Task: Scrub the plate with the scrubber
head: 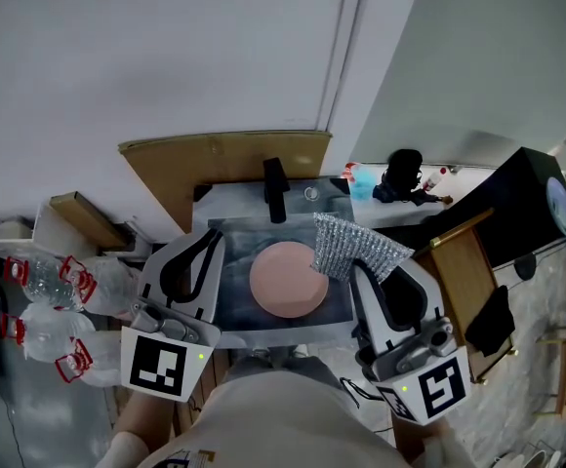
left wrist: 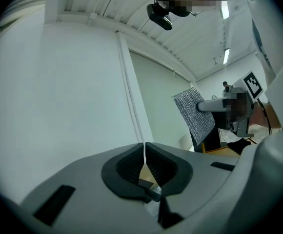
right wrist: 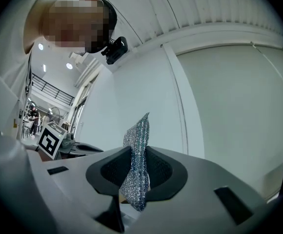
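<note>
Down in the sink (head: 249, 234) lies the plate (head: 288, 279), pink and round, flat on the basin floor and a little right of centre. A black faucet (head: 275, 189) stands at the far rim, just behind the plate.

The scrubber (head: 359, 245), a silver mesh pad, hangs in the air at the plate's far right (the head view lays its near corner over the plate's rim, but whether they touch I cannot tell). The right gripper (right wrist: 137, 155) holds it. Its fingers (right wrist: 114, 172) are closed on the pad's lower part, and the mesh stands up between them and sticks out past the tips.

The left gripper (left wrist: 145, 150) hovers at the sink's left edge, beside the plate. Its fingers (left wrist: 162, 168) stand almost together, with only a thin slit between them and nothing in it. Both gripper views look up onto a white wall and ceiling.

Behind the faucet a brown board (head: 224, 159) leans against the wall. Right of the faucet, a white strip of tabletop (head: 400, 208) carries a blue item (head: 361, 185) and a black one (head: 402, 172). Clear bottles (head: 54, 291) with red labels sit well left of the sink, and a wooden frame (head: 464, 271) stands to its right.
</note>
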`<state>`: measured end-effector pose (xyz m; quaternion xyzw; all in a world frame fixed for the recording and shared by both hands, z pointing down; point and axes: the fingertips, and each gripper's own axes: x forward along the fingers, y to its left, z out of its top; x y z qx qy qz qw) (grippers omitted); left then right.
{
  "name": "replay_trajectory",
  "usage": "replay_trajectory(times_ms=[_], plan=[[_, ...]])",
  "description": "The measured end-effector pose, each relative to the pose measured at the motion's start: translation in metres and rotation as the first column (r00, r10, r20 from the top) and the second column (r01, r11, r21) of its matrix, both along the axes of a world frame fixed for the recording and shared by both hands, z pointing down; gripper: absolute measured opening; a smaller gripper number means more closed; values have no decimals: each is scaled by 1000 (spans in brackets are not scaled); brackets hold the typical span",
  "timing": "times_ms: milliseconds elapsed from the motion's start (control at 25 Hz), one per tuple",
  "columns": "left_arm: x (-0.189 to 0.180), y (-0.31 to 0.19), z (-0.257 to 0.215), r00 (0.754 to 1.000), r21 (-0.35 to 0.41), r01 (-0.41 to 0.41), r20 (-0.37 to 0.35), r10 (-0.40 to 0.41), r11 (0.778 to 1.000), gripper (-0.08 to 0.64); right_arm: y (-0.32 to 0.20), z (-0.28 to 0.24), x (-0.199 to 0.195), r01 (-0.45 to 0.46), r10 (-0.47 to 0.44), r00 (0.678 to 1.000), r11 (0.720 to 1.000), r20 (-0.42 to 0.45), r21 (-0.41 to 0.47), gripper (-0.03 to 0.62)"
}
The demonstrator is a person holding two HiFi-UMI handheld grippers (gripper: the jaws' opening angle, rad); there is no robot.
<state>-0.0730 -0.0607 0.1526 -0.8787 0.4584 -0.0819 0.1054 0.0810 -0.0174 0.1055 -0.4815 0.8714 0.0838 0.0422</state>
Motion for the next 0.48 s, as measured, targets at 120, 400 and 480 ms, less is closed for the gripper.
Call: replay_trajectory(times_ms=[120, 400, 480], plan=[[2, 6, 8, 1000, -13, -8, -2, 8, 1000, 28, 6, 14, 1, 4, -5, 1000, 999, -16, -36, 109], [14, 15, 37, 1000, -104, -26, -10, 25, 994, 28, 6, 45, 5, -6, 4, 1000, 992, -16, -126, 109], [17, 16, 39, 999, -111, -32, -17, 30, 993, 28, 5, 47, 5, -8, 7, 1000, 991, -11, -132, 109]])
